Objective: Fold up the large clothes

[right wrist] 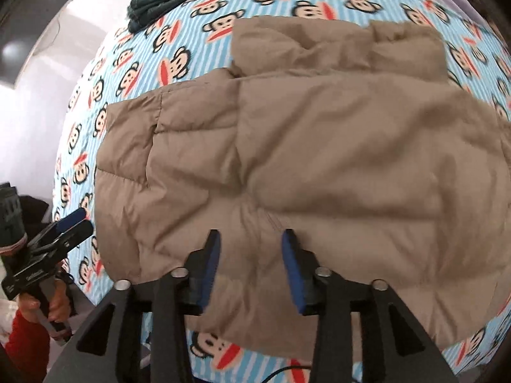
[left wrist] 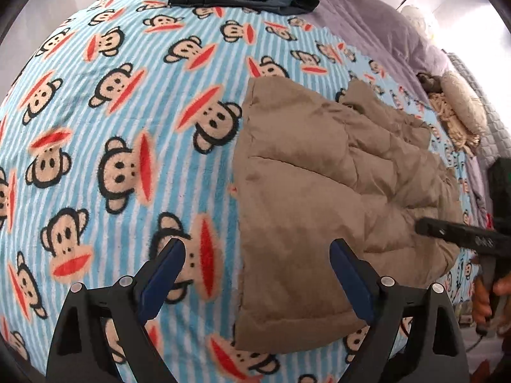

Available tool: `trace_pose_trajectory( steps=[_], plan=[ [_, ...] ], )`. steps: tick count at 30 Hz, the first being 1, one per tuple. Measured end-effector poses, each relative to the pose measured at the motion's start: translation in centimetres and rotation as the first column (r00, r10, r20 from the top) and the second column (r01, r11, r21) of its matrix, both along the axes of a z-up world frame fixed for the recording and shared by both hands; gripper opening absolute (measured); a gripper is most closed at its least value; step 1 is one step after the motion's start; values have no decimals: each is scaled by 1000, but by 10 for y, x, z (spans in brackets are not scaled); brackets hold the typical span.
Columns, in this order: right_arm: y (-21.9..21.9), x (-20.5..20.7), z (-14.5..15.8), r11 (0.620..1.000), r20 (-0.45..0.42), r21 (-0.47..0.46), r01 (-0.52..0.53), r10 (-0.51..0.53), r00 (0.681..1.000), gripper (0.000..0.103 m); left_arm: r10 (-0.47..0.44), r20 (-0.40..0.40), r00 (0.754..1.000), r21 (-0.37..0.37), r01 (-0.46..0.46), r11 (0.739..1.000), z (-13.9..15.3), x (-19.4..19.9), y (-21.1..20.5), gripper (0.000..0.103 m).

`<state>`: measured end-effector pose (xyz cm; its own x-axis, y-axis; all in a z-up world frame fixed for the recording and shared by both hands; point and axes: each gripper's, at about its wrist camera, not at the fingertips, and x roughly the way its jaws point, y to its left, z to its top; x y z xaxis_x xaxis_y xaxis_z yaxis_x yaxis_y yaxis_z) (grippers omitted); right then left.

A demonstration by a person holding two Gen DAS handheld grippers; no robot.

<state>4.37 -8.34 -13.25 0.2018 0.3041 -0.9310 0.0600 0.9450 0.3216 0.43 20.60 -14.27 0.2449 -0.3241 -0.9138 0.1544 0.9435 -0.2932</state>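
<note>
Jacket [right wrist: 287, 159] lies folded in a bundle mid-bed [left wrist: 95, 95], both grippers [left wrist: 255, 274] [right wrist: 250, 268] hanging above it, fingers apart, nothing held (maybe one more fold left).

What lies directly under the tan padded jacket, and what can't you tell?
The tan padded jacket lies folded on the blue striped monkey-print blanket, which shows all around its edges. Whether anything else lies beneath it cannot be seen; the jacket covers that part.

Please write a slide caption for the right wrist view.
Right hand-held gripper open above the folded jacket on the blanket.
</note>
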Motion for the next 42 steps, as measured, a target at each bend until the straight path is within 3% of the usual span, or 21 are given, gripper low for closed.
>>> trace_pose_trajectory(
  steps=[2, 3, 5, 9, 12, 16, 19, 22, 24, 26, 32, 39, 40, 41, 42],
  plan=[
    [-9, -9, 4, 1000, 8, 1, 13, -13, 1000, 59, -2, -9, 1000, 30, 2, 1000, -2, 2, -8, 102],
    [-8, -13, 4, 1000, 13, 2, 17, -17, 1000, 63, -1, -11, 1000, 38, 1, 999, -3, 3, -10, 102],
    [-8, -19, 5, 1000, 21, -3, 21, -20, 1000, 80, -5, -18, 1000, 41, 5, 999, -5, 3, -14, 102],
    [-11, -28, 8, 999, 37, -31, 36, -35, 999, 86, -23, -34, 999, 57, 25, 998, -10, 5, -21, 102],
    [-18, -34, 6, 999, 43, 10, 53, -53, 998, 102, -36, -45, 998, 72, 40, 997, -13, 8, -25, 102],
    [-22, -39, 2, 998, 30, 21, 65, -66, 997, 103, -70, -26, 997, 103, 73, 992, -16, 13, -30, 102],
    [-27, -41, 2, 997, 30, -10, 79, -79, 996, 103, -96, -16, 995, 76, 97, 992, -19, 24, -25, 102],
    [-38, -41, 1, 994, 15, 6, 106, -106, 994, 103, -130, -66, 989, -87, 124, 988, -28, 40, -14, 102],
    [-47, -41, -1, 990, 7, 42, 133, -133, 991, 103, -177, -102, 979, -201, 154, 967, -34, 48, -11, 102],
    [-53, -41, 0, 987, 10, 57, 150, -151, 988, 103, -238, -116, 964, -257, 202, 945, -40, 54, -16, 102],
    [-66, -38, -6, 980, -1, 80, 181, -181, 983, 103, -349, -162, 923, -282, 296, 913, -69, 66, -50, 102],
    [-66, -34, -11, 983, 0, 69, 171, -172, 985, 103, -382, -170, 908, -297, 323, 899, -87, 69, -68, 102],
    [-66, -35, -11, 983, 2, 68, 171, -172, 985, 103, -387, -169, 907, -291, 329, 898, -87, 69, -70, 94],
    [-66, -35, -11, 983, 3, 68, 170, -171, 985, 103, -394, -164, 904, -292, 337, 895, -87, 68, -70, 71],
    [-66, -34, -11, 983, 7, 69, 170, -171, 985, 103, -409, -167, 897, -325, 342, 882, -86, 69, -70, 57]
  ],
)
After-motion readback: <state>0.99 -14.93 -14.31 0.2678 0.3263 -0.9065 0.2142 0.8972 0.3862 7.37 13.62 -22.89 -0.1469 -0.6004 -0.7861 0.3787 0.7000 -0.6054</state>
